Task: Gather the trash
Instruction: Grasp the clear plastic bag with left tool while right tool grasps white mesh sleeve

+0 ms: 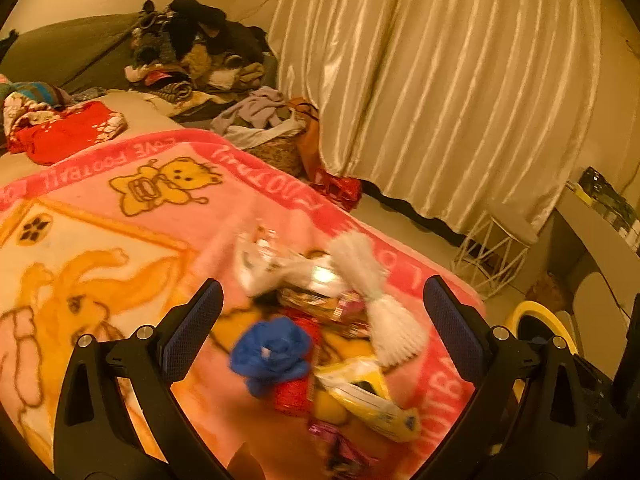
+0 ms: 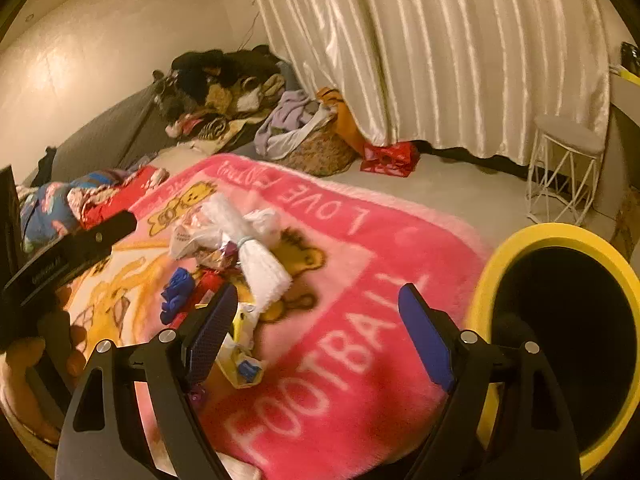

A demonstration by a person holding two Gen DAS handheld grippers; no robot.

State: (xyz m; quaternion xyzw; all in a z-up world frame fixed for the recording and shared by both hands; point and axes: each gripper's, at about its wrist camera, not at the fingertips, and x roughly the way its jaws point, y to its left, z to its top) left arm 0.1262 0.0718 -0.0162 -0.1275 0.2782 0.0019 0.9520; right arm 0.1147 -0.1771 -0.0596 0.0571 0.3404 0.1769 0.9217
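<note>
Two wrist views over a bed covered by a pink blanket point(image 2: 344, 280) printed with cartoon bears and the words LOVE FOOTBALL; the trash lies in a loose heap near the middle of the blanket. Left gripper point(image 1: 322, 314): jaws wide, nothing between the pads, poised above the heap without touching it. Right gripper point(image 2: 318, 318): jaws wide and empty, its left finger overlapping the near edge of the heap in the picture; contact cannot be told.

Heap, as seen from the left wrist: a white tied bundle point(image 1: 376, 300) with frayed ends lying across the top; a crumpled blue piece point(image 1: 272, 354) just beside a red wrapper point(image 1: 294, 394); a yellow packet point(image 1: 368, 396) at the near side; a clear plastic bag point(image 1: 260, 264) at the far side; purple wrappers at the lower edge, blurred. The same heap from the right wrist: white tied bundle point(image 2: 260, 260), blue piece point(image 2: 176, 292), yellow packet point(image 2: 240, 360).

A yellow-rimmed bin point(image 2: 560, 240) with a dark interior stands beside the bed at the right, close to the right gripper. Beyond the bed: a woven basket point(image 2: 320, 152) full of clothes, a white wire stool point(image 2: 568, 168), a pale pleated curtain point(image 2: 440, 48), and a pile of clothes point(image 1: 200, 52) against the wall.
</note>
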